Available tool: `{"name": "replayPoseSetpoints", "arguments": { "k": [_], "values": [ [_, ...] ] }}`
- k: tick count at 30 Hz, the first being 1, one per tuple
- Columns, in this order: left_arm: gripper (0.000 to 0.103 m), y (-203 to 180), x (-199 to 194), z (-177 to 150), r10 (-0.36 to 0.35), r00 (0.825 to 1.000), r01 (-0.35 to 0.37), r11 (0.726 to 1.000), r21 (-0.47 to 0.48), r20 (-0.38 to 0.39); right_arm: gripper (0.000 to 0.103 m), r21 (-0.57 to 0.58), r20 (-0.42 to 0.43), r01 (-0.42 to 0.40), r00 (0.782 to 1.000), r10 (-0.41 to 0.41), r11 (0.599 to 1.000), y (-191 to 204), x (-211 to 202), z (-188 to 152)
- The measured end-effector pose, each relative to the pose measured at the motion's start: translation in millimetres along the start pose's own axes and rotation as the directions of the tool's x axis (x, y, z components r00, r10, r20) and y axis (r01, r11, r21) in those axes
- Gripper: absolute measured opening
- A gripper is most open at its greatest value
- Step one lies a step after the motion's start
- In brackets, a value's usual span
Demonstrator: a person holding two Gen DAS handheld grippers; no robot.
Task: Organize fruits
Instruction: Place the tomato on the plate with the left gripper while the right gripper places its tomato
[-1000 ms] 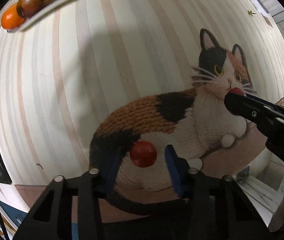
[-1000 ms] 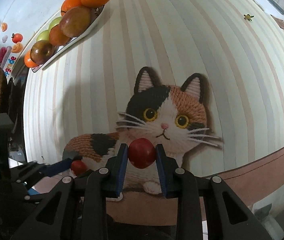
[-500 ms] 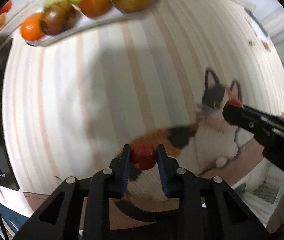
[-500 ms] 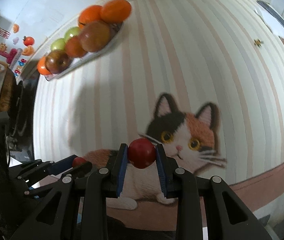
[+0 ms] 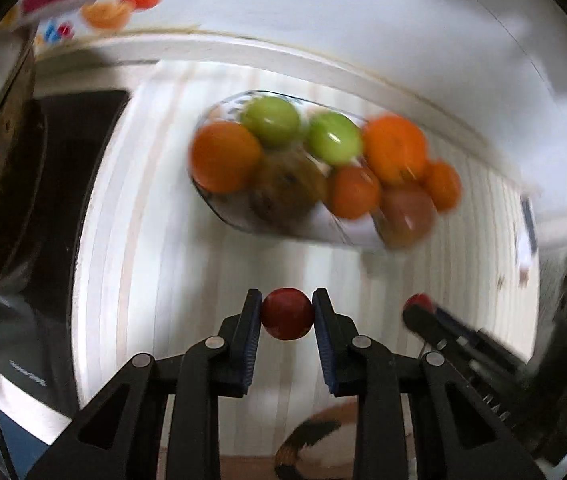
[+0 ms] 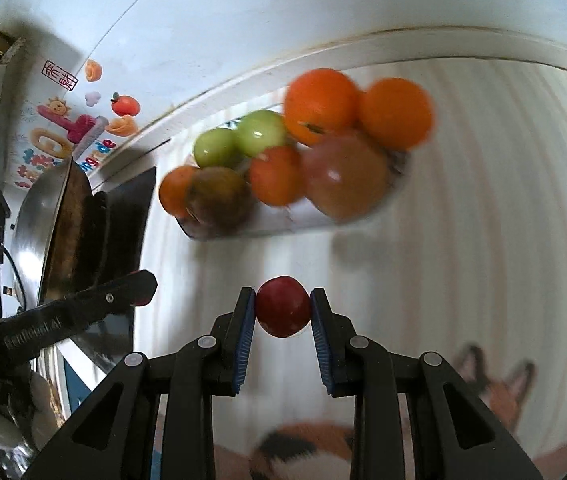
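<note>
My left gripper [image 5: 287,314] is shut on a small red fruit [image 5: 286,313]. My right gripper [image 6: 282,307] is shut on another small red fruit [image 6: 282,306]. Ahead of both, a white oval plate [image 5: 323,232], also in the right wrist view [image 6: 283,226], holds several oranges, two green fruits and brownish fruits. Both grippers hang short of the plate, over the striped mat. The right gripper shows at the right of the left wrist view [image 5: 417,308]. The left gripper shows at the left of the right wrist view [image 6: 139,286].
A cat-pattern mat [image 6: 303,448] lies below the grippers on the striped cloth [image 6: 503,240]. A black stove top [image 5: 67,184] and a metal wok [image 6: 59,224] stand at the left. A white wall with stickers [image 6: 79,128] is behind.
Both grippers have moved forward from the cat picture toward the fruit plate, which now sits near mid-frame. The left gripper closed on its red fruit a second ago and still holds it.
</note>
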State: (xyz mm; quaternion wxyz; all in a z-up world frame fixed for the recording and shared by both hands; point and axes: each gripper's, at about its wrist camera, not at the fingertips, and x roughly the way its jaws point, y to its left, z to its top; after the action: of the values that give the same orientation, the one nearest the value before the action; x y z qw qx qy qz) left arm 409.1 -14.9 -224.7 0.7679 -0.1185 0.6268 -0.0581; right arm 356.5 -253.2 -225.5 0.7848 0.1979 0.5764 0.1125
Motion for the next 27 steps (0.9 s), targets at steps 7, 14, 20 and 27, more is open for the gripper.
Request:
{"name": "replayPoseSetpoints", "arguments": {
  "k": [7,14,20,27],
  "values": [
    [0.024,38,35,34,-0.092,0.995,0.082,0.98,-0.183,-0.044,0.03,-0.02,-0.016,0.017,1.0,-0.018,1.0,20,55,35],
    [0.024,47,50,54,-0.116,0.992,0.102,0.967,-0.232,-0.046,0.03,-0.054,-0.031,0.043,0.998,-0.045,0.998,29,77,51],
    [0.028,45,53,58,-0.08,0.996,0.067,0.973,-0.22,-0.05,0.032,-0.058,-0.058,0.044,0.997,-0.047,0.997,31,93,52],
    [0.043,42,48,60,-0.039,0.997,0.026,0.978,-0.205,-0.059,0.073,-0.039,-0.04,0.037,0.998,-0.039,0.999,29,85,51]
  ]
}}
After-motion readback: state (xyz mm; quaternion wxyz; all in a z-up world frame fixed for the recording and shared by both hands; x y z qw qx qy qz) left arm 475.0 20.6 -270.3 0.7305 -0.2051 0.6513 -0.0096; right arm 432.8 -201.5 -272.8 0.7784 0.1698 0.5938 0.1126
